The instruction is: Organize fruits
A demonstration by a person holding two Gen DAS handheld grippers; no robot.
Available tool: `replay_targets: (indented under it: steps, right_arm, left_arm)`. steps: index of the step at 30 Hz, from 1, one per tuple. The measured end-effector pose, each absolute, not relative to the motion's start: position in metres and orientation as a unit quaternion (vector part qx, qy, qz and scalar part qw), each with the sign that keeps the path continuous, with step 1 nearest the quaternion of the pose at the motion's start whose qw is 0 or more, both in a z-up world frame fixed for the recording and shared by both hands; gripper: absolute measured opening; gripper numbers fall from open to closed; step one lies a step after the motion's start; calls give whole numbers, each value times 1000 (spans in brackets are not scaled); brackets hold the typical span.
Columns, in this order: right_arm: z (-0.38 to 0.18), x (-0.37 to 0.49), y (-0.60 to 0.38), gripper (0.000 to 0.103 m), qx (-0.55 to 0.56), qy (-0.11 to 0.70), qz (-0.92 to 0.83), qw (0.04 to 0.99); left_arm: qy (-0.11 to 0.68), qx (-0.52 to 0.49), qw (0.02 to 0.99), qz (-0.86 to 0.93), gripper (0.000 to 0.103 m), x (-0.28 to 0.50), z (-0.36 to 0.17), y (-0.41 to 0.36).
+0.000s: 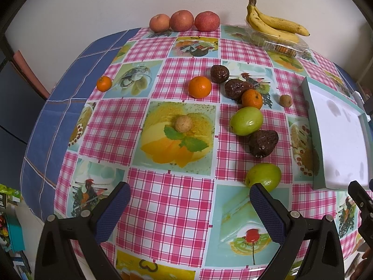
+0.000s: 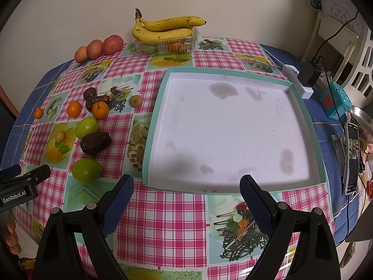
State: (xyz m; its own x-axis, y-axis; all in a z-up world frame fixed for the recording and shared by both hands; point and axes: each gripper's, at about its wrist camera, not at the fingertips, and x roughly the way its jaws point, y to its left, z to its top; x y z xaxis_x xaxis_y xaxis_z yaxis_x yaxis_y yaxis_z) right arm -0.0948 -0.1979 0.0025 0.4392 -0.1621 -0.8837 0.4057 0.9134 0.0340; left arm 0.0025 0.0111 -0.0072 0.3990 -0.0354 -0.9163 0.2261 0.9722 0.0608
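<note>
Loose fruit lies on the checked tablecloth: two green fruits (image 1: 263,177) (image 1: 246,121), three tangerines (image 1: 199,87) (image 1: 252,98) (image 1: 104,83), three dark wrinkled fruits (image 1: 263,143) (image 1: 236,89) (image 1: 219,74) and two small tan round fruits (image 1: 183,123) (image 1: 285,101). My left gripper (image 1: 190,194) is open over bare cloth, its right finger just in front of the nearer green fruit. A shallow teal-rimmed white tray (image 2: 233,126) lies empty on the right. My right gripper (image 2: 186,186) is open at the tray's near edge (image 2: 209,190).
Three apples (image 1: 184,21) line the wall at the back. Bananas (image 1: 272,21) rest on a clear plastic punnet (image 2: 165,44). A phone on a stand (image 2: 350,158), a charger (image 2: 307,74) and a teal toy (image 2: 334,100) crowd the table's right side. The left gripper (image 2: 23,184) shows at the right wrist view's left edge.
</note>
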Motion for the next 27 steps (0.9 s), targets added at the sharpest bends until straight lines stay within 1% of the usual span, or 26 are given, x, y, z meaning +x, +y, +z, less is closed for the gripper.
replay_targets:
  steps: [22,27]
  right_arm:
    - [3,-95,-198,93,121,502,-168,840]
    - [3,-90,-198,93,149,508,-153,834]
  left_arm:
    - [546,87,830,-76,103,5,-7,10]
    - [532,95,839,-62,103,14,0,12]
